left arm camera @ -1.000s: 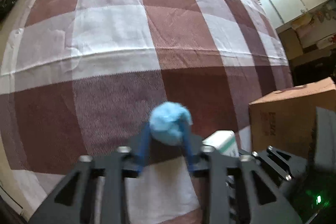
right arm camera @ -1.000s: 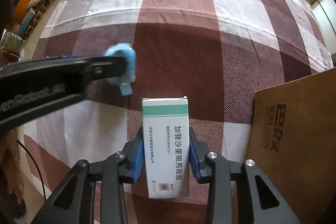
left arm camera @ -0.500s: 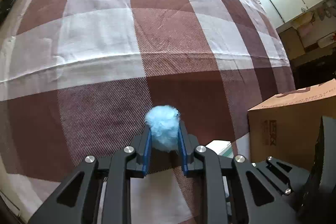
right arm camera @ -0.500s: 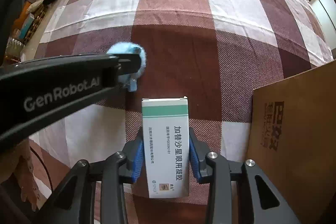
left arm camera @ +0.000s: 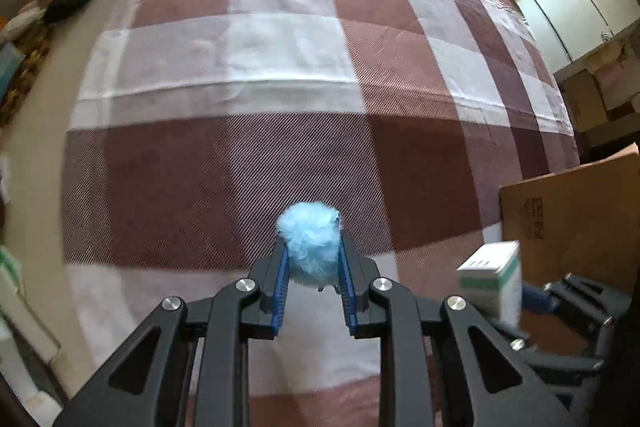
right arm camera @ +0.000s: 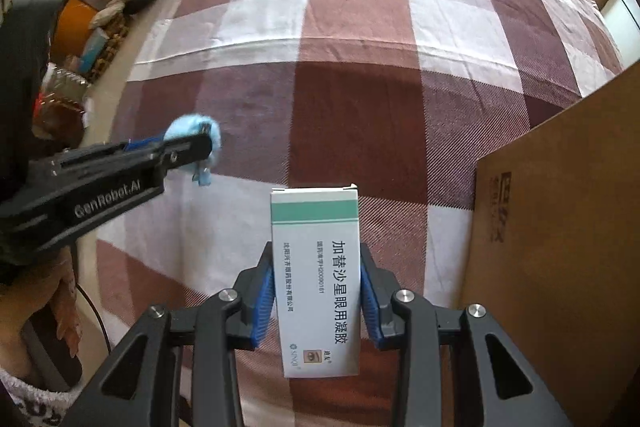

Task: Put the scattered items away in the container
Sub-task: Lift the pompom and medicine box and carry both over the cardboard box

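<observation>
At far left we hold the left gripper (left arm camera: pixel 312 267) above the checked cloth (left arm camera: pixel 240 67), its blue pads pressed into both sides of a fluffy blue pom-pom (left arm camera: pixel 310 247); from the right wrist the same pom-pom (right arm camera: pixel 196 135) shows at the tool's tip. Right of it, our right gripper (right arm camera: pixel 316 291) clamps a white and green medicine box (right arm camera: pixel 316 279) lengthwise, held off the cloth. At far right stands the brown cardboard box (right arm camera: pixel 560 247), just beside the medicine box.

Fluffy pompom (left arm camera: pixel 310 247), woven cloth (left arm camera: pixel 280 67) (matt), cardboard box (right arm camera: pixel 560 227).
</observation>
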Available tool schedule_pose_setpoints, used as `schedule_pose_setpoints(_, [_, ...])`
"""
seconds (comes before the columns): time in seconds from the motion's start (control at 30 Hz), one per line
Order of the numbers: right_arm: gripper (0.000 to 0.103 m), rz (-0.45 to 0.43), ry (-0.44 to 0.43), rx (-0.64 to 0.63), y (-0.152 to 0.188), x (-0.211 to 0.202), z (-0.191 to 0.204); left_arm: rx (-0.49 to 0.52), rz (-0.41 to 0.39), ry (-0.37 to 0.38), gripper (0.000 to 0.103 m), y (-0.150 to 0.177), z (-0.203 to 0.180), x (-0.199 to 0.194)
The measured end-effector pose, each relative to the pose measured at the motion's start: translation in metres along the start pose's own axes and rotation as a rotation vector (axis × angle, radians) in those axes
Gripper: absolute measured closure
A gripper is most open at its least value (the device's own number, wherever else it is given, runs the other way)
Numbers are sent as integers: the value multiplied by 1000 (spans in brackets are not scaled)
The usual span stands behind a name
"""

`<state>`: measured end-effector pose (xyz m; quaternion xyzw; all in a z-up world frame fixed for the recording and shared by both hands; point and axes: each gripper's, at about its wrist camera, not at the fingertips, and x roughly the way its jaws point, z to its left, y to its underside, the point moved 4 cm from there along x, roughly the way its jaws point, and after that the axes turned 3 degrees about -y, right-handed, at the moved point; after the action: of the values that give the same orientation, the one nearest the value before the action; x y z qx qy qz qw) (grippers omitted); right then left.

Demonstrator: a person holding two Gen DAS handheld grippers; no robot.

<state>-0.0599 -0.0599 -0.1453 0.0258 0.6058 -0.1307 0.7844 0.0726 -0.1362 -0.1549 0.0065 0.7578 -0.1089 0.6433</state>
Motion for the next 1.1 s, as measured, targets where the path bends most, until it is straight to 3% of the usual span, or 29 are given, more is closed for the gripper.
schedule_pose_setpoints(0.2, [66,-4,-2,-69,14,-30,-5,-17,7,-28,80,30,4,-20])
schedule_pose_setpoints(0.43, [66,-26,-34,-157,13,-56,23,-12,-6,-54,80,56,-5,-54])
schedule_pose_setpoints(0.63, [66,-57,-70,-217,14,-87,39,1,-20,-127,80,72,-15,-85])
schedule_pose_setpoints(1.1, [65,-74,-159,-272,23,-139,39,52,-33,-148,80,100,-56,-139])
